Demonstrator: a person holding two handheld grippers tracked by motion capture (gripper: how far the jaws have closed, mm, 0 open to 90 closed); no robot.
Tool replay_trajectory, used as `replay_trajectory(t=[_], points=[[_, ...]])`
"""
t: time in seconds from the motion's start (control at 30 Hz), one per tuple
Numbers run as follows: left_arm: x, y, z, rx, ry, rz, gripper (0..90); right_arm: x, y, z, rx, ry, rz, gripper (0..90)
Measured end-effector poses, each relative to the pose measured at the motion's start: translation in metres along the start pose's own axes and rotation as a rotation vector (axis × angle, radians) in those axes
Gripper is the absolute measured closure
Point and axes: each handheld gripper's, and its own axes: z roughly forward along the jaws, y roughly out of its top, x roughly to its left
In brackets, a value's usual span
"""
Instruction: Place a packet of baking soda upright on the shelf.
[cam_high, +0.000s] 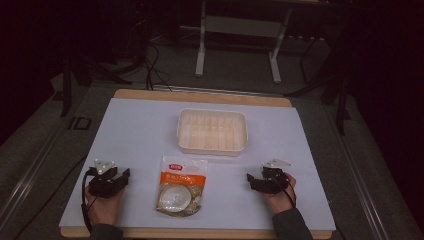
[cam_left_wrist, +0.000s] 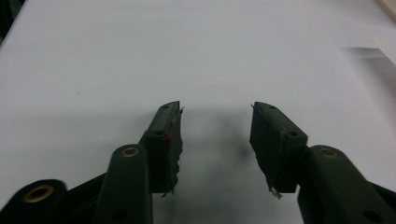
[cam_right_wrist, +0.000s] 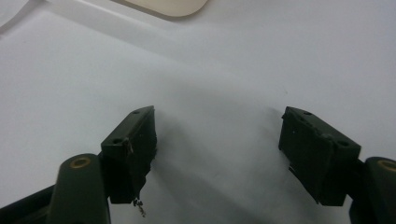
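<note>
A dim lab or recording room: beyond the left gripper (cam_high: 121, 176) and right gripper (cam_high: 252, 179), a wooden table (cam_high: 200, 96) under a white sheet (cam_high: 135, 130) stands on grey carpet (cam_high: 235, 70), with loose cables (cam_high: 152, 67) and a metal desk frame (cam_high: 240, 40) farther off.

On the table (cam_high: 140, 130) we list: a tray (cam_high: 212, 131) at centre rear; a packet (cam_high: 181, 186) just before it; the left gripper (cam_high: 123, 176) left of the packet, the right gripper (cam_high: 250, 179) right of it.
</note>
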Motion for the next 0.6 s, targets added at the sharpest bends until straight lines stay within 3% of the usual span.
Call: replay_trajectory(t=[0.07,0.2,0.23,0.27,0.6], points=[[-0.001,0.001,-0.001,-0.015,-0.014,0.020,56.1,-0.002,-0.001,-0.002,-0.016,0.025,0.013,40.2],[-0.002,0.003,-0.001,-0.026,-0.038,0.054,57.7,-0.004,-0.001,-0.005,-0.023,0.049,0.020,48.1],[-0.004,0.003,-0.001,-0.022,-0.034,0.095,58.1,-0.002,0.000,-0.006,-0.034,0.042,0.010,52.5],[-0.004,0.004,-0.001,-0.019,-0.044,0.104,58.1,-0.002,0.000,-0.007,-0.036,0.046,0.011,54.9],[-0.005,0.004,0.003,-0.023,-0.113,0.163,58.6,0.012,0.011,-0.007,-0.017,0.099,-0.070,58.5]])
